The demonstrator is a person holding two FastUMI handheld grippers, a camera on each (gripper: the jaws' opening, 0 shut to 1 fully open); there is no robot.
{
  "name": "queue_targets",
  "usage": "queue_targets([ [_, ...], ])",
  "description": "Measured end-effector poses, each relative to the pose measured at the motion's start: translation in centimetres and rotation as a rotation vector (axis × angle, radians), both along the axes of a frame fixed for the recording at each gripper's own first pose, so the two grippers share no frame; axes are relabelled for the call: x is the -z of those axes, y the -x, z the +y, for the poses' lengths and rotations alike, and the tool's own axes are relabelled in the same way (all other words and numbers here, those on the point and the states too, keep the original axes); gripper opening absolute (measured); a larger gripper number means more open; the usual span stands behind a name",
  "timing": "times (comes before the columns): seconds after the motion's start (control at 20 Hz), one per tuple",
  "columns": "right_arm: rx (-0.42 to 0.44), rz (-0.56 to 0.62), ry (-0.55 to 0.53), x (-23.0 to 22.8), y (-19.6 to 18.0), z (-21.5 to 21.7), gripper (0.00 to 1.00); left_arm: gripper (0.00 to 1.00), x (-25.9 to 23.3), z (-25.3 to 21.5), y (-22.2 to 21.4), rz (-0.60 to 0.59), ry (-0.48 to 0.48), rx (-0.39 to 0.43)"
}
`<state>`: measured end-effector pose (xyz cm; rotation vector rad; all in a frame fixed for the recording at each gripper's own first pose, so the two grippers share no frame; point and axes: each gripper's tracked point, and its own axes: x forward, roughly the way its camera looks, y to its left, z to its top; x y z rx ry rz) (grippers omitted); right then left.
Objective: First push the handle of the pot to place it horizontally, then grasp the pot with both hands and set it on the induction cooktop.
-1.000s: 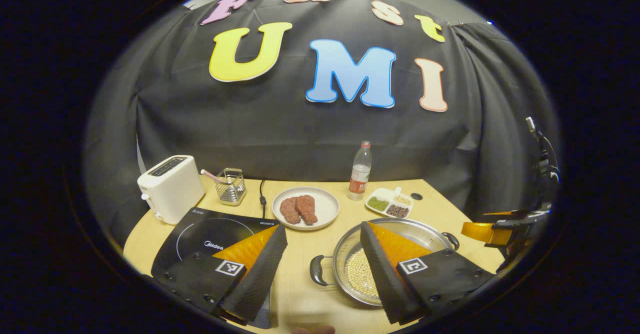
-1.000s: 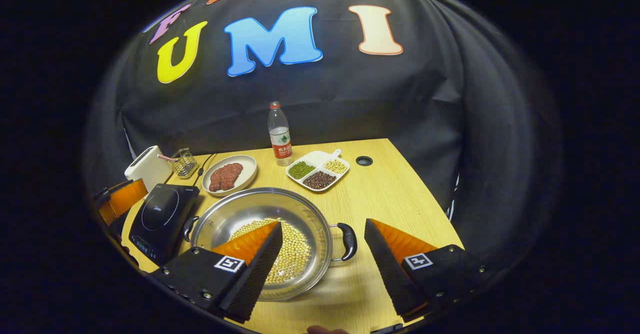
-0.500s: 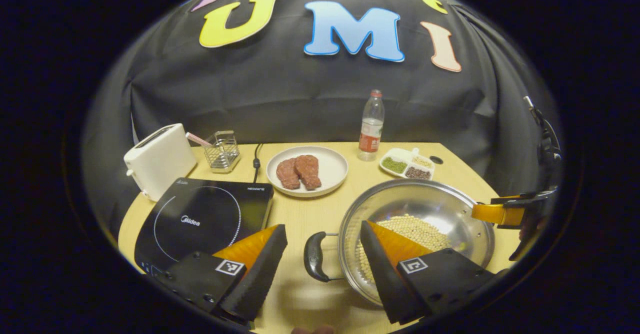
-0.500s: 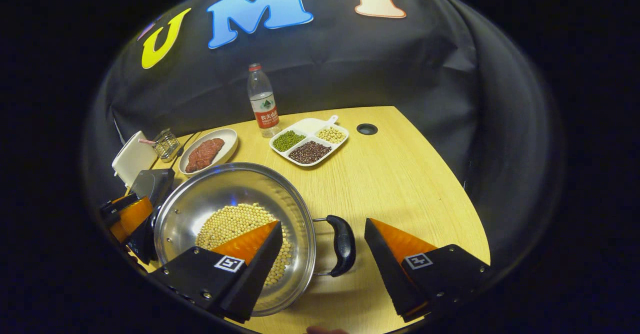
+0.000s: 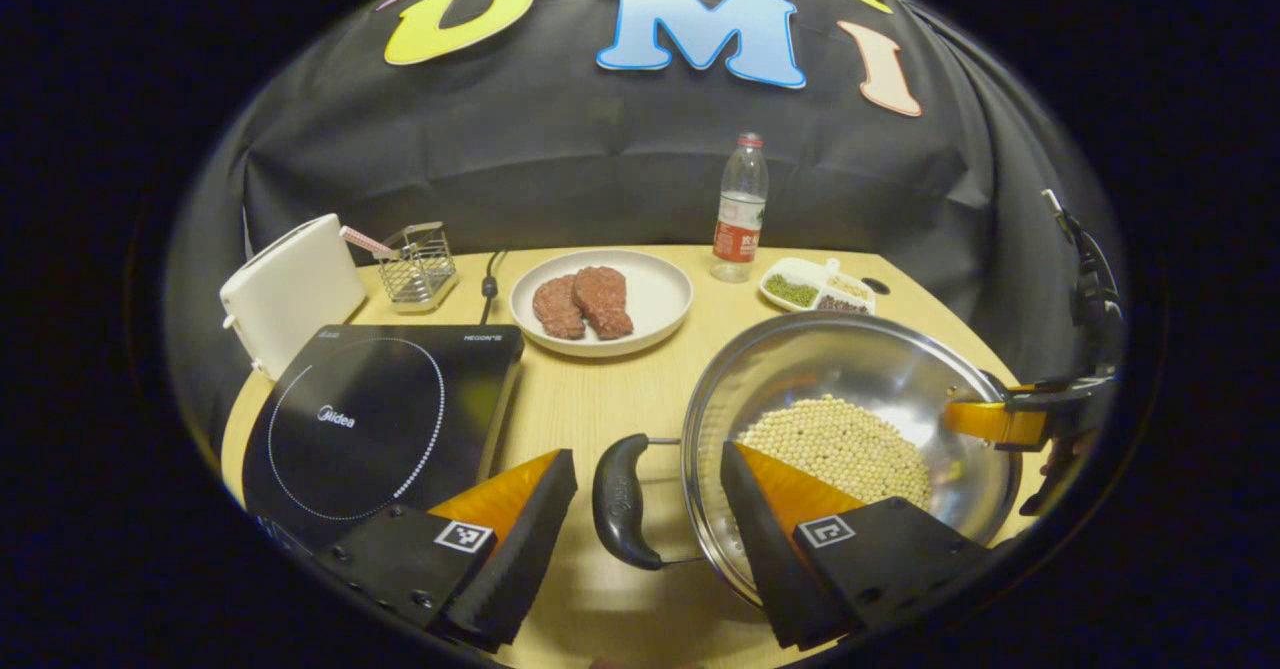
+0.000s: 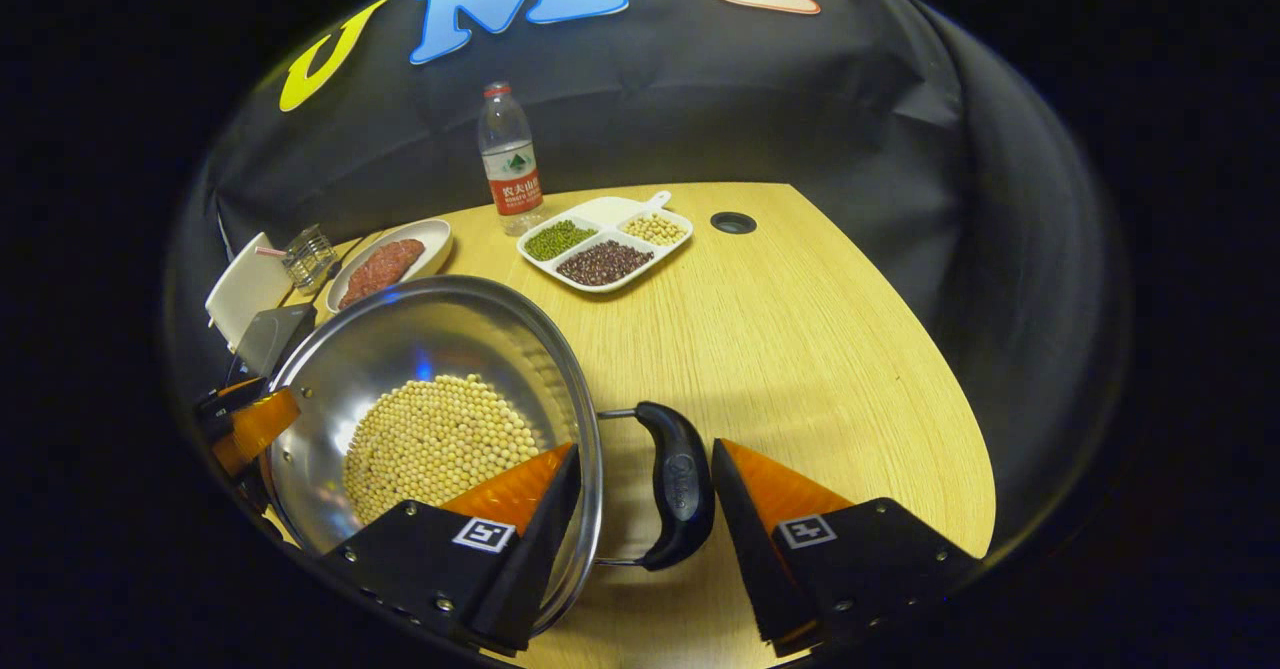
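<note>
Left of the shiny steel pot of pale beans (image 5: 850, 429) lies the black induction cooktop (image 5: 375, 414), bare; the pot sits on the wooden surface (image 6: 790, 319) beside it. The left tool (image 5: 648, 529) gapes around the pot's left black handle (image 5: 618, 499); the right tool (image 6: 645, 534) straddles the right black handle (image 6: 678, 484), not yet clenched. If one closes late or off-centre, the pot could tilt on lifting and spill beans.
</note>
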<state>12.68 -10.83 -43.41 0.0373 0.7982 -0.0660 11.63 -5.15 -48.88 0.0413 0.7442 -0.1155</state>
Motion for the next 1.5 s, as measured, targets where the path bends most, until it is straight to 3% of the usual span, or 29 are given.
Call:
queue_targets([
  [0.05, 0.002, -0.002, -0.03, 0.2, -0.2, 0.4, 0.8, 0.96, 0.3, 0.2, 0.0, 0.003, -0.013, 0.005],
  [0.1, 0.007, 0.001, -0.029, 0.3, -0.1, 0.4, 0.67, 0.82, 0.5, 0.2, 0.3, 0.013, -0.015, 0.011],
  [0.2, -0.004, 0.008, -0.018, 0.2, 0.0, 0.4, 0.68, 0.77, 0.5, -0.2, 0.2, 0.018, -0.005, 0.016],
  [0.3, 0.011, 0.014, -0.051, 0.0, 0.2, 0.6, 0.64, 0.66, 0.5, -0.1, 0.2, 0.022, -0.024, 0.018],
  [0.35, 0.015, 0.029, -0.059, 0.2, 0.3, 0.6, 0.61, 0.65, 0.5, -0.1, 0.1, 0.032, -0.021, 0.015],
  [0.4, 0.014, 0.028, -0.061, 0.0, 0.3, 0.5, 0.6, 0.7, 0.5, -0.2, 0.0, 0.038, -0.019, 0.013],
  [0.55, 0.019, 0.043, -0.059, 0.1, 0.4, 0.9, 0.54, 0.6, 0.6, 0.0, 0.1, 0.056, -0.036, 0.034],
  [0.75, 0.01, 0.035, -0.039, -1.1, 0.6, 1.6, 0.54, 0.65, -0.4, 0.7, 0.4, 0.062, -0.025, 0.03],
  [1.05, 0.015, 0.016, -0.041, -4.2, 2.0, 3.4, 0.54, 0.58, -4.0, 2.5, 0.7, 0.041, -0.028, 0.042],
  [1.5, 0.015, 0.008, -0.041, -8.0, 3.9, 9.1, 0.54, 0.62, -9.1, 8.6, 2.2, 0.03, -0.027, 0.042],
])
